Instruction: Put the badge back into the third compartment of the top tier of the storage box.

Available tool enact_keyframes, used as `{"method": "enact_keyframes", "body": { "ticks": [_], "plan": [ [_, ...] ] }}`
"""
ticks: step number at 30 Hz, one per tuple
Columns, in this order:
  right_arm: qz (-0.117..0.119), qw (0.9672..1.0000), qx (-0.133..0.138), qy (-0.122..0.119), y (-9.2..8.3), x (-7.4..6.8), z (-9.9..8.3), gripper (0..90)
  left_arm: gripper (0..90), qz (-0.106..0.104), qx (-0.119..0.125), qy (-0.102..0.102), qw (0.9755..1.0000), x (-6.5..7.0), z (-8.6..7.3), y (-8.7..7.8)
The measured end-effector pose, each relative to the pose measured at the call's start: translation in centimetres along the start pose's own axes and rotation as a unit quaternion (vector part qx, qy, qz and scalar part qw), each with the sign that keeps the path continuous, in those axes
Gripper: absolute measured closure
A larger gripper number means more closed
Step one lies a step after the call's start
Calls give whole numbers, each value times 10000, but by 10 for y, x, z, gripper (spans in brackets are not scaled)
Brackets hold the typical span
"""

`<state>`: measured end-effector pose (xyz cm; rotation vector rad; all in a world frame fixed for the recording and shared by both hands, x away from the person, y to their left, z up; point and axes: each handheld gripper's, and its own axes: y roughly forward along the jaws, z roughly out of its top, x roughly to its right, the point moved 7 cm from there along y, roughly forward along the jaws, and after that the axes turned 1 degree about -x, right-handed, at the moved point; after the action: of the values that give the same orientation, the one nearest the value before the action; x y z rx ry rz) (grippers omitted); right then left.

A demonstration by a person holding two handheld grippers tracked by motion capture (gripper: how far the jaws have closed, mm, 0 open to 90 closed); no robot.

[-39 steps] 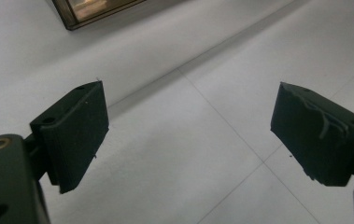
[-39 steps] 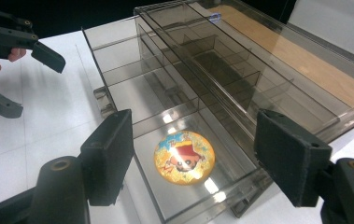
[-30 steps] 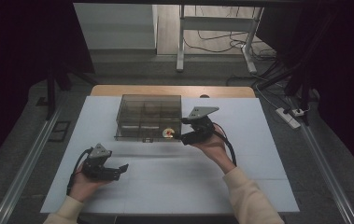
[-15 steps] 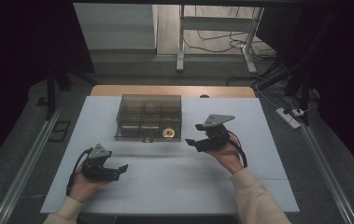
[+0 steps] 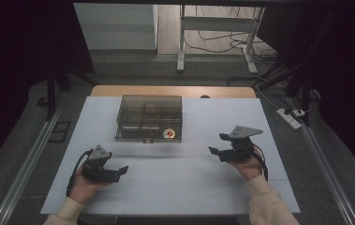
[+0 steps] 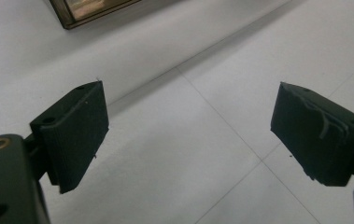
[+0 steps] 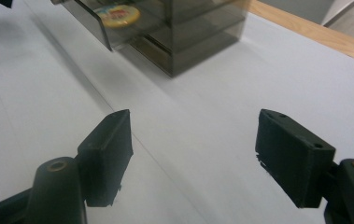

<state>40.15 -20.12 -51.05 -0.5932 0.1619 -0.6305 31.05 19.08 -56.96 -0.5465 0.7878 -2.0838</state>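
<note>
A smoky transparent drawer box [image 5: 149,117] stands at the middle back of the white table [image 5: 175,187]. Its lower right drawer is pulled out slightly, with a round yellow and red item [image 5: 169,133] inside, also seen as the round item [image 7: 117,15] in the right gripper view. My left gripper [image 5: 121,171] rests low at the front left, open, its pads [image 6: 76,135] wide apart over bare table. My right gripper [image 5: 215,144] is held right of the box and apart from it, open and with nothing between its jaws [image 7: 193,154].
A wooden strip [image 5: 173,91] runs along the table's far edge. Beyond it are a metal stand [image 5: 182,42] and cables on the floor. A power strip [image 5: 290,117] lies on the floor to the right. Metal rails flank the table.
My right gripper has drawn back from the box's front, moving right and toward the person. The left gripper has stayed in place.
</note>
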Motion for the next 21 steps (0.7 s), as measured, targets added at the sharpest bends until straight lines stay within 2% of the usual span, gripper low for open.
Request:
{"method": "enact_keyframes", "body": {
  "ticks": [6,15,21],
  "plan": [
    [-151,9998,-21,96,-16,8,-21,271,114,5,-8,4,10000,0,-1,0],
    [-271,9992,-120,256,-40,9,-58,271,114,-1,-23,15,10000,3,-1,1],
    [-360,9988,-141,289,-51,12,-71,271,114,-13,-36,37,10000,6,-1,2]
  ]
}}
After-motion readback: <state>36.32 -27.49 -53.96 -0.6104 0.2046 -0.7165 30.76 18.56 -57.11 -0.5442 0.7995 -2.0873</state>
